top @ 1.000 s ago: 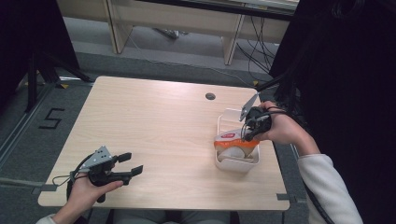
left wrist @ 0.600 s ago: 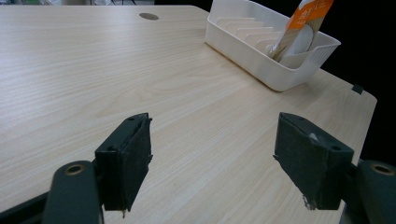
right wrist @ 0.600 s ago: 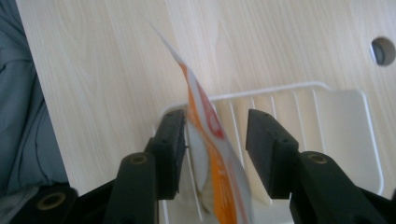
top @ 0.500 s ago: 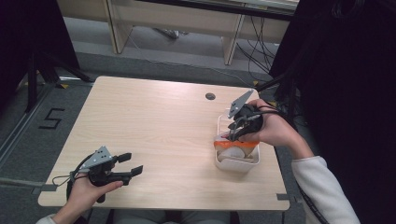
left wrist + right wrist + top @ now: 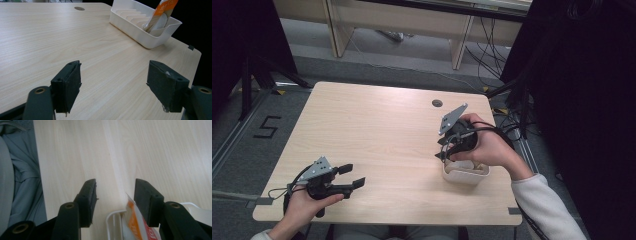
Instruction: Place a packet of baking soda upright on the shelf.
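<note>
1. Your left tongs (image 5: 348,176) rest low at the near left corner of the surface (image 5: 377,130), with the jaws spread wide and nothing between them. They look parked there to stay out of the working side, well apart from the tray.
2. The white slotted tray (image 5: 140,26) stands near the right edge of the surface. An orange-and-white packet (image 5: 160,15) leans upright in its end slot, propped by the tray's wall, so it likely needs no further support.
3. Your right tongs (image 5: 115,195) hover just above the tray's rim, and their jaws have just been opening. The gap between them is bare; the packet's top edge (image 5: 135,220) sits below the right jaw, seemingly let go.
</note>
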Demonstrator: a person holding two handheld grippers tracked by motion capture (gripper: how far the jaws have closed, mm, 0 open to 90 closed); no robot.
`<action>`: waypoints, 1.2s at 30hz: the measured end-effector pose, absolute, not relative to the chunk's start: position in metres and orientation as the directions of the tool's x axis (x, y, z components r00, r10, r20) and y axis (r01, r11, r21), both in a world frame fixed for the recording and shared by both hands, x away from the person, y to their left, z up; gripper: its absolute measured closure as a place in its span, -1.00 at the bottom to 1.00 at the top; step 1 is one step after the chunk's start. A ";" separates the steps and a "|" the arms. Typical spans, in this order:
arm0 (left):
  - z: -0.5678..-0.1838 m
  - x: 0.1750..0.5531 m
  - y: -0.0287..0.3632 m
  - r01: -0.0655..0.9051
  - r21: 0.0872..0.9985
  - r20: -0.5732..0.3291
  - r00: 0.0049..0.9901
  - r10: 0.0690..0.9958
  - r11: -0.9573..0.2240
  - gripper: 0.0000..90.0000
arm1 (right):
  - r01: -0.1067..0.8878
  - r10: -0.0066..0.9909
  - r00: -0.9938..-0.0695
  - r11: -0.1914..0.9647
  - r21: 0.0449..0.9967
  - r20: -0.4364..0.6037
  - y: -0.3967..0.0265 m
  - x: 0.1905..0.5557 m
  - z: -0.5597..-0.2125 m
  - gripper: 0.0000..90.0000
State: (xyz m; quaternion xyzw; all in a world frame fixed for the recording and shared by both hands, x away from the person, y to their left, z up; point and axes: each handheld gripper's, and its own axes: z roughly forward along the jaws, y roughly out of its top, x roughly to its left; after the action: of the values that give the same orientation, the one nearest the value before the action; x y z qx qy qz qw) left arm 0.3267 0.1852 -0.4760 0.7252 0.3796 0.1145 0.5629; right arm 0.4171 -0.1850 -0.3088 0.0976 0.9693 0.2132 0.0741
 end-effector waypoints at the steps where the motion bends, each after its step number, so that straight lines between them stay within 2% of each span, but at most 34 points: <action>1: -0.476 0.327 0.185 0.421 0.903 -0.261 0.686 0.680 -0.078 -0.41 | 0.127 0.191 -0.976 0.894 0.429 -0.109 -0.183 0.417 -0.310 0.19; 3: -0.476 0.326 0.185 0.422 0.903 -0.261 0.686 0.680 -0.079 -0.41 | 0.149 0.208 -0.973 0.893 0.425 -0.098 -0.178 0.411 -0.311 0.19; 4: -0.476 0.326 0.185 0.424 0.902 -0.259 0.682 0.684 -0.081 -0.41 | 0.101 0.163 -0.980 0.898 0.429 -0.111 -0.175 0.411 -0.313 0.19; 6: -0.476 0.326 0.185 0.424 0.902 -0.259 0.683 0.683 -0.082 -0.41 | 0.132 0.190 -0.977 0.896 0.425 -0.097 -0.172 0.406 -0.314 0.19; 8: -0.476 0.326 0.185 0.423 0.902 -0.259 0.683 0.683 -0.082 -0.41 | 0.091 0.149 -0.983 0.898 0.431 -0.104 -0.168 0.405 -0.317 0.19; 9: -0.476 0.326 0.185 0.424 0.902 -0.259 0.683 0.683 -0.082 -0.41 | 0.117 0.172 -0.980 0.899 0.423 -0.095 -0.167 0.402 -0.319 0.19; 17: -0.476 0.326 0.185 0.424 0.901 -0.257 0.684 0.683 -0.085 -0.41 | 0.108 0.152 -0.985 0.903 0.416 -0.076 -0.159 0.393 -0.337 0.20; 19: -0.476 0.326 0.185 0.416 0.904 -0.245 0.693 0.678 -0.098 -0.41 | 0.079 0.125 -0.989 0.902 0.424 -0.081 -0.158 0.392 -0.344 0.20; 21: -0.476 0.326 0.185 0.416 0.904 -0.243 0.694 0.677 -0.102 -0.40 | 0.111 0.151 -0.987 0.898 0.426 -0.061 -0.157 0.386 -0.350 0.20; 23: -0.476 0.326 0.185 0.418 0.903 -0.247 0.694 0.676 -0.099 -0.40 | 0.076 0.116 -0.991 0.895 0.440 -0.065 -0.156 0.385 -0.358 0.20; 27: -0.477 0.325 0.184 0.424 0.901 -0.253 0.689 0.679 -0.094 -0.40 | 0.100 0.130 -0.991 0.886 0.453 -0.035 -0.155 0.377 -0.374 0.21; 29: -0.477 0.325 0.184 0.425 0.900 -0.252 0.689 0.680 -0.096 -0.40 | 0.069 0.098 -0.994 0.885 0.461 -0.040 -0.154 0.377 -0.383 0.21; 30: -0.477 0.325 0.184 0.425 0.900 -0.252 0.689 0.680 -0.097 -0.40 | 0.107 0.131 -0.991 0.882 0.458 -0.020 -0.154 0.373 -0.386 0.21; 36: -0.477 0.325 0.183 0.427 0.900 -0.258 0.687 0.679 -0.090 -0.40 | 0.124 0.132 -0.991 0.879 0.460 0.015 -0.153 0.368 -0.408 0.21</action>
State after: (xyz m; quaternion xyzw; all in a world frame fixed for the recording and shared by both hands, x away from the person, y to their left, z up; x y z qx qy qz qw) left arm 0.3251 0.1831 -0.4772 0.7296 0.3790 0.1129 0.5580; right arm 0.3684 -0.1533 -0.4083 0.0661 0.9693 0.2366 0.0086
